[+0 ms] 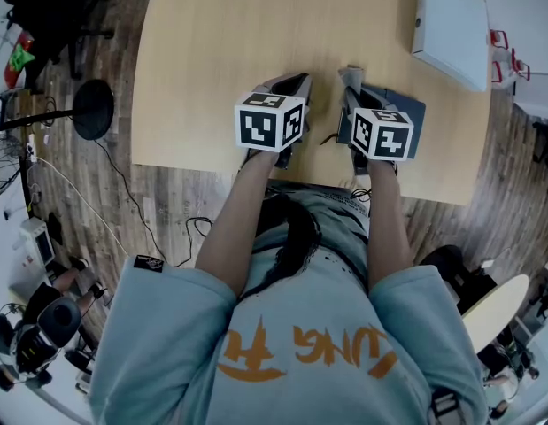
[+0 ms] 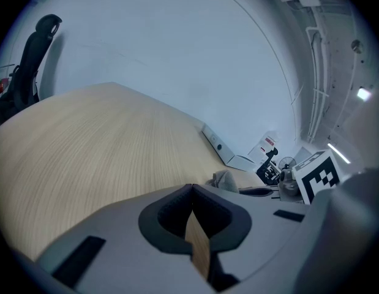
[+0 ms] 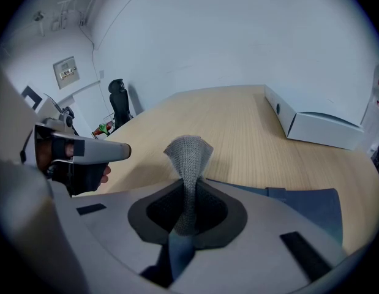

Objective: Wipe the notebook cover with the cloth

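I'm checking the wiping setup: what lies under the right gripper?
The dark blue notebook on the table lies beneath the right gripper, which pinches the grey cloth. The gripper body hides part of its cover.

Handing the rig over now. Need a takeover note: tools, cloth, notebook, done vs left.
Left tool: shut, empty, over the bare table.
Right tool: shut on the grey cloth, above the dark blue notebook at the table's near edge.
Done: cloth is in the tool. Whether any wiping is done cannot be told.
Left: wipe the cover.
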Action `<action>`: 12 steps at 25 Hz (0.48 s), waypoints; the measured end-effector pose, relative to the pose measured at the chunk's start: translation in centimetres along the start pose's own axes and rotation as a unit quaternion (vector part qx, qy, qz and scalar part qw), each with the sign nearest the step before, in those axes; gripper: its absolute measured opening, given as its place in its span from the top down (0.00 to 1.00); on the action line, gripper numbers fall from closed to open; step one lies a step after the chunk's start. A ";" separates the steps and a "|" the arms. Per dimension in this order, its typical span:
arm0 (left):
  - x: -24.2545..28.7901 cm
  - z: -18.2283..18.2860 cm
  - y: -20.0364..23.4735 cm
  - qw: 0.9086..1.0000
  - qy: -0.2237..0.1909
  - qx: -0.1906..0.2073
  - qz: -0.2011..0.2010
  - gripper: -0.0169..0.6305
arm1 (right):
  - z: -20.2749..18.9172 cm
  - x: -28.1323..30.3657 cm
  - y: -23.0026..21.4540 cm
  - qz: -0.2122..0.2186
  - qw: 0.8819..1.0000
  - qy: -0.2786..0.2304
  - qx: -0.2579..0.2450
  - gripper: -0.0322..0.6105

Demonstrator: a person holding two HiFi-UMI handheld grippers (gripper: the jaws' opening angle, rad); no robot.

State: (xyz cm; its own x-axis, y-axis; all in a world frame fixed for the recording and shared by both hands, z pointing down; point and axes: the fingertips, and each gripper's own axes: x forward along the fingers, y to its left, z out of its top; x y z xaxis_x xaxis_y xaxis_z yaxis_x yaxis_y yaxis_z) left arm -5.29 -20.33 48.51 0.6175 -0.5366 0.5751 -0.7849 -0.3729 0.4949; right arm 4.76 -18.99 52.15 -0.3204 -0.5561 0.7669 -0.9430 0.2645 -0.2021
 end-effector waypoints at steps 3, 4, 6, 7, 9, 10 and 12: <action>0.0 0.0 0.2 1.000 0.000 0.000 -0.001 0.95 | -0.1 0.1 -0.1 -0.004 1.000 -0.001 -0.002 0.90; 0.0 0.0 0.3 1.000 0.001 -0.001 0.000 0.95 | -0.1 0.2 -0.1 -0.005 1.000 0.000 -0.002 0.90; 0.0 -0.1 0.6 1.000 0.003 -0.002 0.002 0.95 | -0.1 0.3 -0.1 -0.006 1.000 0.001 -0.002 0.90; 0.0 -0.1 0.7 1.000 0.003 -0.003 0.003 0.95 | 0.0 0.2 -0.1 -0.006 1.000 0.001 -0.002 0.90; 0.0 -0.2 0.7 1.000 0.004 -0.004 0.004 0.95 | 0.1 0.1 0.0 -0.004 1.000 -0.002 0.000 0.90; 0.1 -0.2 0.7 1.000 0.005 -0.005 0.004 0.95 | 0.1 0.1 0.1 -0.002 1.000 -0.005 0.001 0.90; 0.3 -0.3 0.3 1.000 0.005 -0.006 0.005 0.95 | 0.0 0.0 0.0 0.005 1.000 -0.008 0.003 0.90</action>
State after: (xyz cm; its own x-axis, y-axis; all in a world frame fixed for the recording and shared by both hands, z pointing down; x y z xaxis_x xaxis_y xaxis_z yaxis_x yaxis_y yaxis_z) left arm -5.34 -20.37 49.01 0.6104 -0.5333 0.5857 -0.7902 -0.3588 0.4968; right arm 4.78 -18.97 52.14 -0.3308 -0.5655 0.7555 -0.9403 0.2659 -0.2126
